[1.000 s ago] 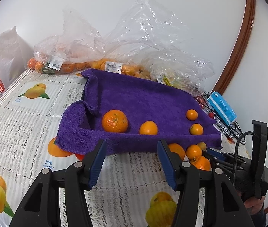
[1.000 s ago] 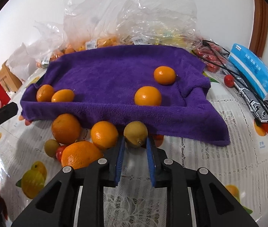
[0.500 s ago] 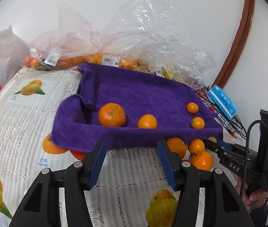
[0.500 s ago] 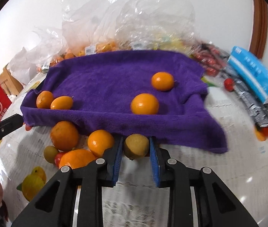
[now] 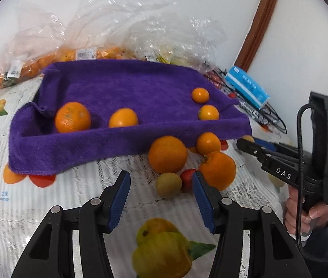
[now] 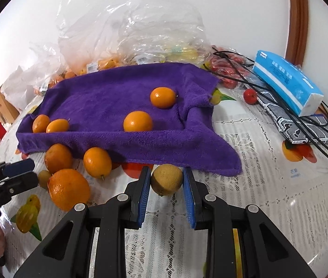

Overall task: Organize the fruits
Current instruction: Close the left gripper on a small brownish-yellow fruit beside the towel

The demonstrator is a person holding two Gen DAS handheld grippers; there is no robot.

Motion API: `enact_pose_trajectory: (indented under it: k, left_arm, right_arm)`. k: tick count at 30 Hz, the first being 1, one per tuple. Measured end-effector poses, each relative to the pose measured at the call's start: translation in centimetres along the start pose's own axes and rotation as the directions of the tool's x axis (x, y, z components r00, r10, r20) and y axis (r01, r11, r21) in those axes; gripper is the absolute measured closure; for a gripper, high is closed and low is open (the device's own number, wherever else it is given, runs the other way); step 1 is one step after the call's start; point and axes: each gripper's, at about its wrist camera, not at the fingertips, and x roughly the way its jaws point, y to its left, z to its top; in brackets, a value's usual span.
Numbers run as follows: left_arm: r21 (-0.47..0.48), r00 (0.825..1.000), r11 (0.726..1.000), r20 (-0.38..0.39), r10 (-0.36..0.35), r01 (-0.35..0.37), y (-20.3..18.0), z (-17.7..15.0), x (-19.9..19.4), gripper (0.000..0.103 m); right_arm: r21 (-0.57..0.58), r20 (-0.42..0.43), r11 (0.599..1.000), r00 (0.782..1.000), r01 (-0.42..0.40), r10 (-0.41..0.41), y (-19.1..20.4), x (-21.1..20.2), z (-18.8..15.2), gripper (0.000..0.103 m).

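While our right tool stays clenched on a greenish-brown fruit just short of the purple towel, our left tool, closing, holds nothing.

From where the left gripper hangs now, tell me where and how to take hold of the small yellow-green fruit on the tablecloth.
Grip the small yellow-green fruit across its round middle, coming from the near side, where the open left gripper already lines up. A small red fruit touches its right and a big orange sits just behind, so slide the right finger in carefully.
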Motion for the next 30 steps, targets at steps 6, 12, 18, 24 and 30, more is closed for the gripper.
enact_pose_trajectory:
  k: [6,12,18,24,30]
  left_arm:
    - [-0.022,0.999,0.999,-0.008,0.036,-0.036,0.3,-0.2,0.2,0.069]
    - [-0.015,0.993,0.993,-0.025,0.115,-0.116,0.3,-0.3,0.6,0.079]
    - [0.027,0.982,0.983,-0.030,0.184,-0.184,-0.6,0.5,1.6,0.079]
    - [0.012,0.984,0.985,-0.030,0.174,-0.174,-0.3,0.6,1.4,0.078]
    - [0.034,0.978,0.978,-0.027,0.205,-0.204,-0.4,0.3,1.1,0.078]
  right_arm:
    - [-0.015,0.014,1.000,1.000,0.007,-0.006,0.3,-0.3,-0.1,0.075]
    - [-0.020,-0.014,1.000,1.000,-0.010,0.009,0.7,0.2,-0.3,0.075]
    - [-0.011,-0.028,1.000,0.999,-0.017,0.017,0.7,0.4,-0.3,0.075]
    - [0.010,-0.032,1.000,0.999,-0.027,0.027,0.5,0.5,-0.2,0.075]
    - [0.010,-0.032,1.000,0.999,-0.025,0.025,0.5,0.5,-0.2,0.075]
